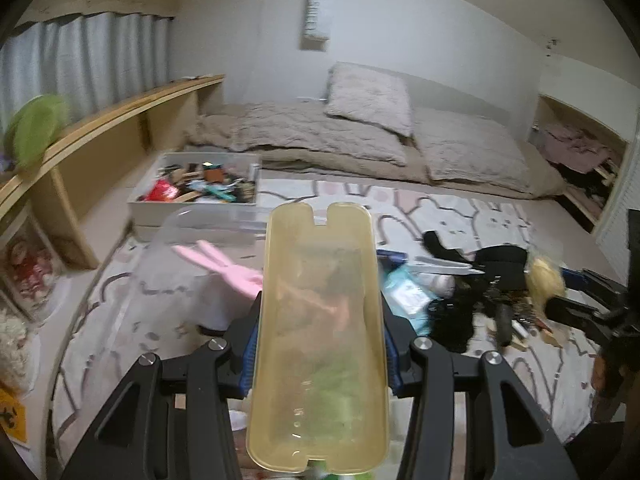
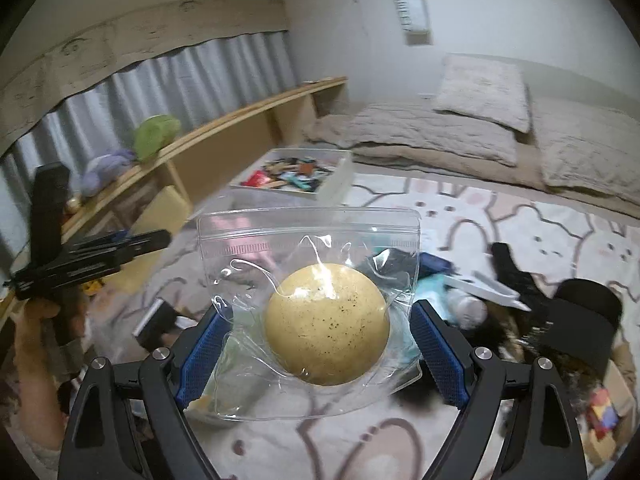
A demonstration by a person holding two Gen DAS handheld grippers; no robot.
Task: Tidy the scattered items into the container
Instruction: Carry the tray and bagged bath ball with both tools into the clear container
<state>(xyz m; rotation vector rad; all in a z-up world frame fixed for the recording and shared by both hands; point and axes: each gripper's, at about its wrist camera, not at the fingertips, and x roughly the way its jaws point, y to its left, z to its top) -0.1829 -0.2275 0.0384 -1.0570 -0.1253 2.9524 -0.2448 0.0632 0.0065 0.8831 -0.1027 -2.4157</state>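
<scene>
The left gripper [image 1: 320,344] clamps a long translucent yellow case [image 1: 320,340] by its sides, its long axis pointing straight ahead toward the bed [image 1: 340,140]. The right gripper [image 2: 320,344], jaws wide, grips a clear zip bag [image 2: 308,248] holding a speckled yellow ball [image 2: 327,324], zip edge forward. The white container [image 1: 196,196] sits on the rug [image 1: 480,220] ahead.

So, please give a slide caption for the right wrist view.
Right gripper holds a clear zip bag with a yellow ball.
</scene>
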